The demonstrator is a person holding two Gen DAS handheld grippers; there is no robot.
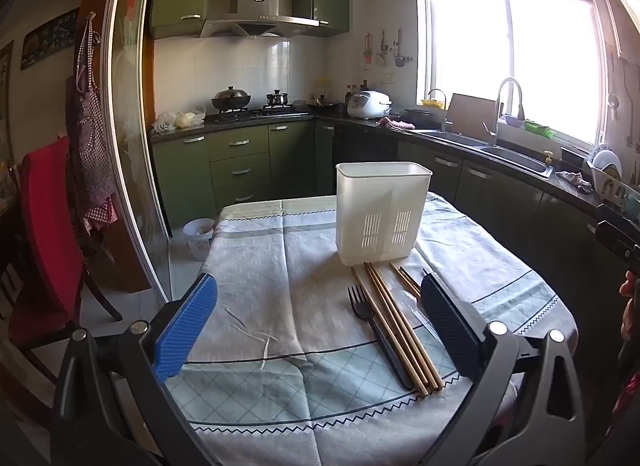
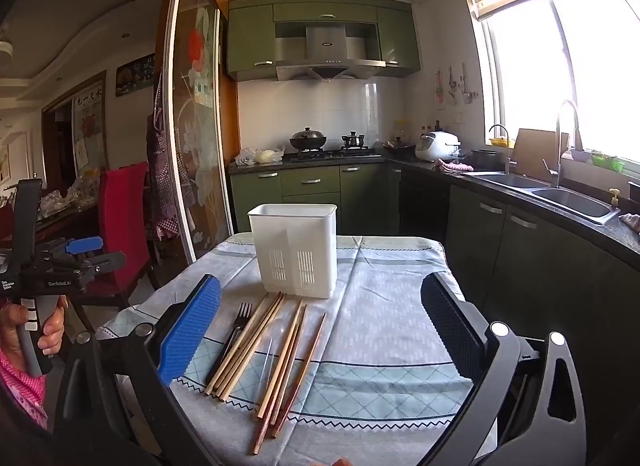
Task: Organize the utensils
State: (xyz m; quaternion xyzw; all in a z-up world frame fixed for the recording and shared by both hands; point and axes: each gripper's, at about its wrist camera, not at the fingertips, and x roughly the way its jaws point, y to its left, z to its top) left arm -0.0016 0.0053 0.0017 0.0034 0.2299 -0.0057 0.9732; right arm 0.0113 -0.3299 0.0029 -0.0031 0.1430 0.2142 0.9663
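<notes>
A white slotted utensil holder (image 1: 382,213) stands upright on the table, also in the right wrist view (image 2: 295,250). In front of it lie several wooden chopsticks (image 1: 400,326), a black fork (image 1: 374,334) and a clear plastic spoon (image 1: 412,308). In the right wrist view the chopsticks (image 2: 256,346), the fork (image 2: 234,332) and the spoon (image 2: 272,342) lie between the fingers, nearer the blue one. My left gripper (image 1: 320,318) is open and empty above the table, the utensils by its right finger. My right gripper (image 2: 320,326) is open and empty.
A patterned tablecloth (image 1: 280,306) covers the table (image 2: 380,326). A red chair (image 1: 44,234) stands at the left, a small bin (image 1: 199,236) beyond the table's far left corner. Green cabinets and a sink counter (image 1: 500,153) run along the right.
</notes>
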